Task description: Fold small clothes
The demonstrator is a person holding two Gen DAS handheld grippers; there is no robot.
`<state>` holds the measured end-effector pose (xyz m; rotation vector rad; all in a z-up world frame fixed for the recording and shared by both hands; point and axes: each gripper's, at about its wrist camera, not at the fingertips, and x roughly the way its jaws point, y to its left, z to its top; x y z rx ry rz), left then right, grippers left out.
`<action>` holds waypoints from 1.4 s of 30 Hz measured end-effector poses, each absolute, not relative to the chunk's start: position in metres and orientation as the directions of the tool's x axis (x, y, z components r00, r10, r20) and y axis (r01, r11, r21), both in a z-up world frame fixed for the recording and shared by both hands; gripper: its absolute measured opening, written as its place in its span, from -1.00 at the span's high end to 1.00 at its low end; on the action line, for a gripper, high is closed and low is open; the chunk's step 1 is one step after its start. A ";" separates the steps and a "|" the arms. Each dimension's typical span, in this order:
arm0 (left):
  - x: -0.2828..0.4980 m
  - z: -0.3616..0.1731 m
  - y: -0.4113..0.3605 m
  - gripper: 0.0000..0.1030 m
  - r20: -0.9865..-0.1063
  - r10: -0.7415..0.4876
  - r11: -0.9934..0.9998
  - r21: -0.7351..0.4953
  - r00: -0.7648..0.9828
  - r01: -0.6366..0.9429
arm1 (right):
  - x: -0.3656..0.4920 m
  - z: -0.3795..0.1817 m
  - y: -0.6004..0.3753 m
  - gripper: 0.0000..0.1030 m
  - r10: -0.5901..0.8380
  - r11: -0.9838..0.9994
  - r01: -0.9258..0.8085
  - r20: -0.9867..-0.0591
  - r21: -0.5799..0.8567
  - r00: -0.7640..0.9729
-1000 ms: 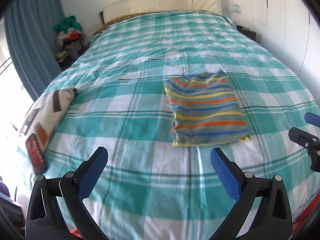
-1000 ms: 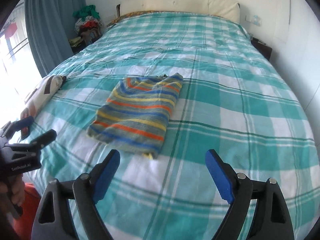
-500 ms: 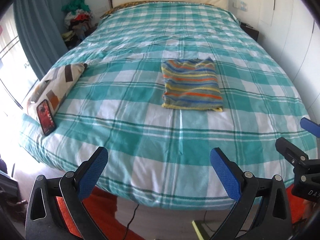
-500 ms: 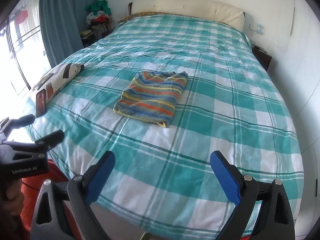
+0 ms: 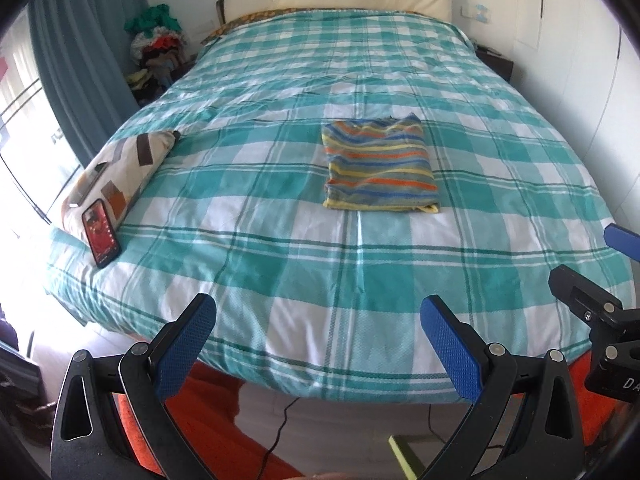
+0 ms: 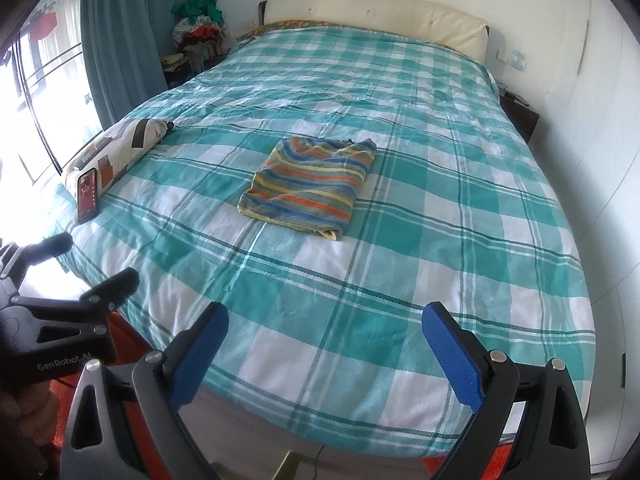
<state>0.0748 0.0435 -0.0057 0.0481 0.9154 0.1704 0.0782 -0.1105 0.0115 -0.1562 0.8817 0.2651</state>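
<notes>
A small striped garment (image 5: 379,168) in blue, orange and yellow lies folded into a neat rectangle on the teal plaid bed (image 5: 280,264); it also shows in the right wrist view (image 6: 316,186). My left gripper (image 5: 318,326) is open and empty, held off the foot of the bed, well short of the garment. My right gripper (image 6: 324,330) is open and empty too, over the bed's near edge. Each gripper shows at the edge of the other's view: the right one (image 5: 600,280), the left one (image 6: 92,264).
A patterned pillow (image 5: 120,160) lies at the bed's left edge with a phone (image 5: 101,232) propped against it. A pile of clothes (image 5: 158,52) sits by the curtain at the back left. A nightstand (image 5: 496,62) stands at the back right. Orange floor covering (image 5: 208,420) lies below.
Both grippers have pulled back from the bed and away from the folded garment, which now lies farther off. The garment itself has not moved.
</notes>
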 end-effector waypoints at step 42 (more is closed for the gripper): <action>0.054 0.033 0.024 -0.99 -0.772 0.127 0.992 0.100 0.623 -0.079 | 0.043 0.058 -0.138 -0.87 0.086 0.972 -0.221 -0.747 -0.084 0.659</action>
